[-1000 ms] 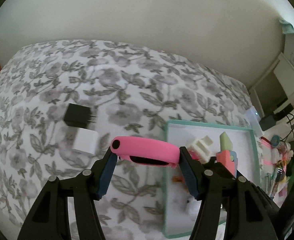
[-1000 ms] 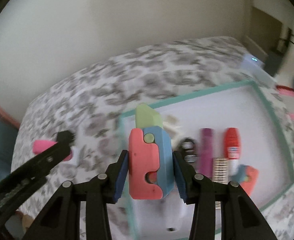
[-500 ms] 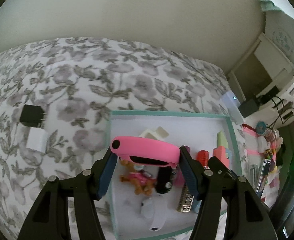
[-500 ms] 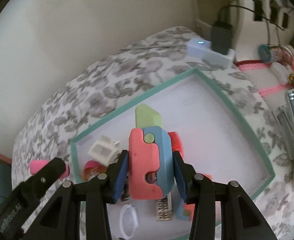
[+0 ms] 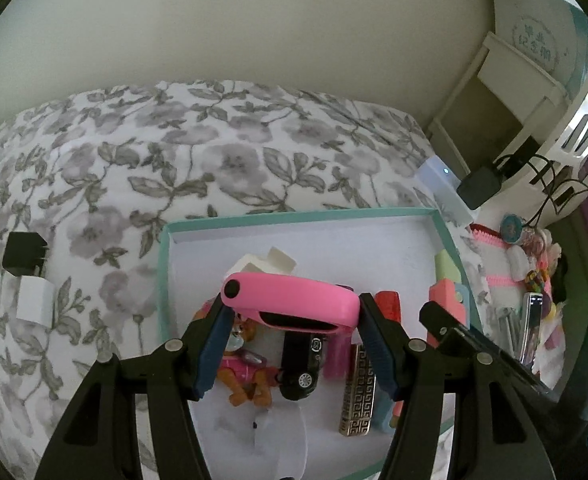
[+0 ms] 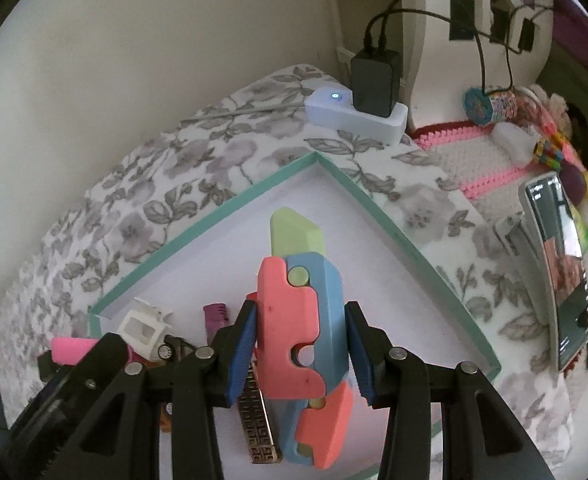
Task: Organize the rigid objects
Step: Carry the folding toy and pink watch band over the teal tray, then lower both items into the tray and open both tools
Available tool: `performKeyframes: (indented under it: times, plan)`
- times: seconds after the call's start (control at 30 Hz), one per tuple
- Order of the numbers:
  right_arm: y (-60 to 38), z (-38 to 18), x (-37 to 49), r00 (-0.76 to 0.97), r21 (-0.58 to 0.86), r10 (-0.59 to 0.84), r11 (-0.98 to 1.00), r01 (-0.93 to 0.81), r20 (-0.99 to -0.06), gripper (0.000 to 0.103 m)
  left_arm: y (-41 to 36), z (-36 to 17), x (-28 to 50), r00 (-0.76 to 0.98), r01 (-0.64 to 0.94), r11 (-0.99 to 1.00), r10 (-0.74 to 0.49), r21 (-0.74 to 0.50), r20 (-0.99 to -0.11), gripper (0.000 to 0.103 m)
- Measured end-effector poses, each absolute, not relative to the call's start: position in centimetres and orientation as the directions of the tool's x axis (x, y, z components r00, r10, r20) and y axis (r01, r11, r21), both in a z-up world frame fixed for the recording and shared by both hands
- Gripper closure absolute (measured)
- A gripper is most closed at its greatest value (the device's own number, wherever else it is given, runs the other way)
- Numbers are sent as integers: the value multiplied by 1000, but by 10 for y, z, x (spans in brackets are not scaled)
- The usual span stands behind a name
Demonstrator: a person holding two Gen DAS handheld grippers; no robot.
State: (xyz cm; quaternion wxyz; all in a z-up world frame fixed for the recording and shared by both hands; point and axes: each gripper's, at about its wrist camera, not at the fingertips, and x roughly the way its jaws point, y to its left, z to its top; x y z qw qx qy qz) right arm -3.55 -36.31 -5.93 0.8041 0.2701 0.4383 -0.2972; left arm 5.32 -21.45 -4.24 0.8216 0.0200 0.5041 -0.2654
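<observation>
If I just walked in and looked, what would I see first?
Probably the bright pink case, pinched in the left tool right above the green-edged tray. Next, the pink, blue and green toy held in the right tool over the same tray, where a little black car and a toy puppy lie among other things.

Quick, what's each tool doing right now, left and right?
Left tool: closed on the pink oblong object, above the teal-rimmed tray.
Right tool: closed on the coral, blue and green plastic toy, above the same tray.
</observation>
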Motion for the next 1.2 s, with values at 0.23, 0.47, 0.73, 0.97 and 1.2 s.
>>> performKeyframes:
  times: [0.23,0.47,0.73,0.97,1.2]
  plan:
    - [-367,-74,-37,405,161,-228,666,728,-885,57,-215,-50,52,327,473,845,-432,-249,-841,39]
    - [-367,-81,-37,383,146,-231,659,738,-895,57,-214,-58,53,308,472,846,-422,-249,-852,39]
    - [-366,-81,-36,379,137,-235,665,734,-895,57,-211,-64,55,288,452,855,-409,-253,-866,39]
    - [-365,-83,-33,367,120,-234,678,725,-900,57,-212,-65,55,287,444,863,-390,-239,-875,38]
    - [-364,-82,-33,366,116,-236,679,725,-900,57,-209,-59,56,300,430,870,-388,-240,-871,30]
